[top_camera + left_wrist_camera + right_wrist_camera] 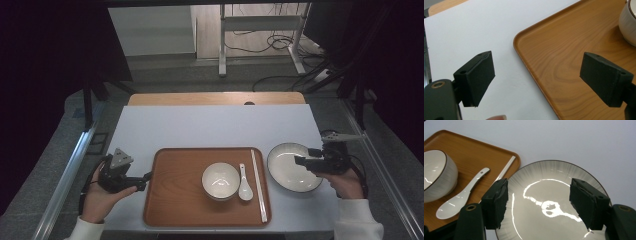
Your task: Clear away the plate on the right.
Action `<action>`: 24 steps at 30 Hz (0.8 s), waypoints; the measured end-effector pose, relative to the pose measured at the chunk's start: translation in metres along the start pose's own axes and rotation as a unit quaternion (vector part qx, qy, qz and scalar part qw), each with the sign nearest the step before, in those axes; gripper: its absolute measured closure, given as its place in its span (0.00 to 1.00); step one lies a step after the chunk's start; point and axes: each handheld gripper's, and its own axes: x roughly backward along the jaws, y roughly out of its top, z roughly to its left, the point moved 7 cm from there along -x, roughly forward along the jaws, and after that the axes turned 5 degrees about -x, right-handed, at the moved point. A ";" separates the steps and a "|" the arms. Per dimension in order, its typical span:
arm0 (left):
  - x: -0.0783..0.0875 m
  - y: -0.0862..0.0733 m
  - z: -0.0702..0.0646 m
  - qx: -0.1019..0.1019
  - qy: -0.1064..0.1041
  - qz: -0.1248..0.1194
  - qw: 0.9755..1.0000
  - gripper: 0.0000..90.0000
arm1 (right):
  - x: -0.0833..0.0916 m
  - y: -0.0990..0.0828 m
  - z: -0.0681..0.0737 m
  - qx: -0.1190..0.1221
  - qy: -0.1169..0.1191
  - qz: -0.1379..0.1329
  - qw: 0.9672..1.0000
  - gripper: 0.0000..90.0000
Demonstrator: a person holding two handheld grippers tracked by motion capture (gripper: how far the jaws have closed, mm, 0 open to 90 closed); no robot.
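I've got the left gripper [142,183] spread wide, empty, at the left edge of the wooden tray [170,200] on the bench [210,125]. Right gripper [302,159] also spread, empty, over the plate [285,172] just right of the tray. On the tray: bowl [220,181], spoon [244,186], chopsticks [259,185] at right.

Both grippers [145,179] [301,157] wide-jawed, hand-held

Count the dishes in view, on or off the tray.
2. A bowl sits at the middle of the wooden tray; a plate lies on the table right of the tray, under the right gripper. None looks hidden.
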 end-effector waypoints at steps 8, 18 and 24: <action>0.001 0.001 0.000 0.001 -0.002 -0.003 1.000 0.14 | -0.001 -0.004 -0.015 -0.009 -0.017 0.006 1.000 0.35; 0.002 0.001 0.000 0.001 -0.002 -0.004 1.000 0.13 | -0.001 -0.011 -0.039 -0.030 -0.044 0.015 0.998 0.35; 0.001 0.001 -0.001 0.000 -0.004 -0.003 1.000 0.14 | 0.000 -0.016 -0.052 -0.044 -0.060 0.021 0.997 0.35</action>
